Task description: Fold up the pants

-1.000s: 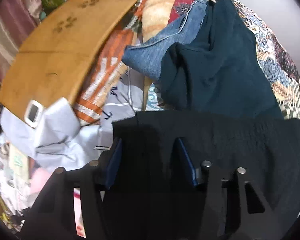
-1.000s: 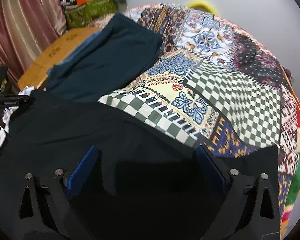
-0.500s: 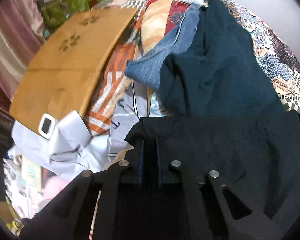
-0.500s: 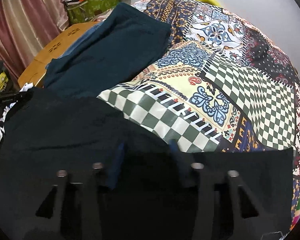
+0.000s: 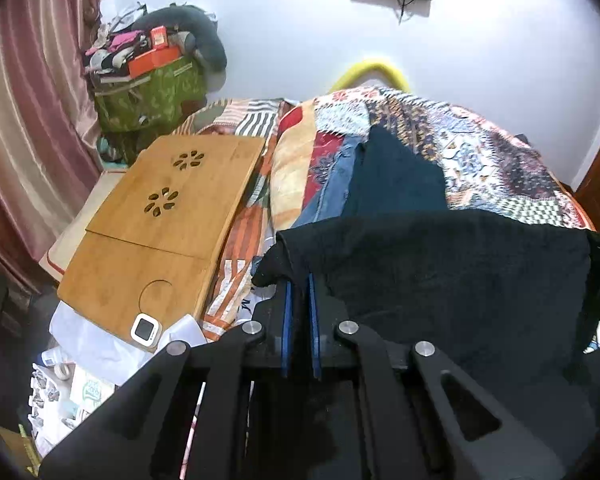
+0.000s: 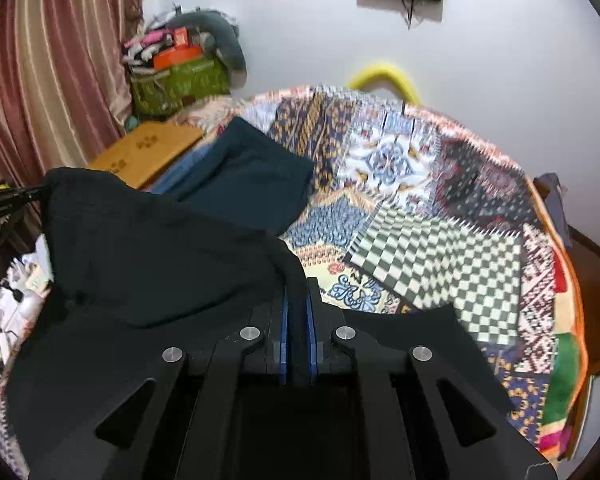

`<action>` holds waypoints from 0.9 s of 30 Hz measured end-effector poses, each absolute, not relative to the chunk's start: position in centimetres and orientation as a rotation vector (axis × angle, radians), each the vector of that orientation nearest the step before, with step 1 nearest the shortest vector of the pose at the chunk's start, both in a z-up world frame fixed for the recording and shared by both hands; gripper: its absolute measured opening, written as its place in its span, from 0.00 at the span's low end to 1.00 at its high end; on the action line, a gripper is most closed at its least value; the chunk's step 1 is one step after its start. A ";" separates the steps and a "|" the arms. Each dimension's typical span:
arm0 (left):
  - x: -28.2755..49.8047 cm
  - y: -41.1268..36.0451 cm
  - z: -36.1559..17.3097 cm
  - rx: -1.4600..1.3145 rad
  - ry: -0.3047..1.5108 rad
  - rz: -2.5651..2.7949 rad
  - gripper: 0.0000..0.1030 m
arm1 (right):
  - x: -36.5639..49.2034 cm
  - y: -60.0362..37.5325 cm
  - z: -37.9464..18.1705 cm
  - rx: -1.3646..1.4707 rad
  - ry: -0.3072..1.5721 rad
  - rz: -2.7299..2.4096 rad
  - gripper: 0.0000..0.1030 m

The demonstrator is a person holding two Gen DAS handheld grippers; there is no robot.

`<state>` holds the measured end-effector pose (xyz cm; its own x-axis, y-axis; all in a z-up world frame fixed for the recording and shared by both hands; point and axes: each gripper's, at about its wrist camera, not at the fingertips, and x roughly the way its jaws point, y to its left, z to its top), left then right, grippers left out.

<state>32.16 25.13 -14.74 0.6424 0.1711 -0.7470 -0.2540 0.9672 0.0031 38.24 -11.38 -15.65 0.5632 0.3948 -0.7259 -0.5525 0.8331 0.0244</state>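
Black pants (image 5: 440,272) hang stretched between my two grippers, lifted above the bed. My left gripper (image 5: 299,280) is shut on the pants' left top corner. My right gripper (image 6: 296,286) is shut on the pants' (image 6: 148,252) right top corner. In the right wrist view the left gripper (image 6: 8,204) shows at the far left edge, holding the other corner. The cloth hides most of the bed below.
A patchwork bedspread (image 6: 440,216) covers the bed. A dark teal folded garment (image 6: 244,180) lies on blue jeans (image 5: 332,188) at the bed's left. A wooden lap desk (image 5: 160,220) with a small white clock (image 5: 145,330) sits left. A green bag (image 5: 148,96) stands by the curtain.
Both grippers closed on the pants' top edge and lifted it up off the bed; the views tilted up to show the wall.
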 end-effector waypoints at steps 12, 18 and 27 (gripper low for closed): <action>24.0 24.2 -14.8 -0.106 0.851 0.246 0.04 | 29.5 -13.8 -14.2 -0.251 0.764 0.628 0.06; 19.3 25.6 -16.4 -0.187 0.892 0.248 0.00 | 24.9 -14.3 -15.3 -0.250 0.779 0.654 0.06; 15.0 25.5 -22.6 -0.248 1.024 0.254 0.00 | 20.0 -14.7 -19.6 -0.246 0.866 0.665 0.06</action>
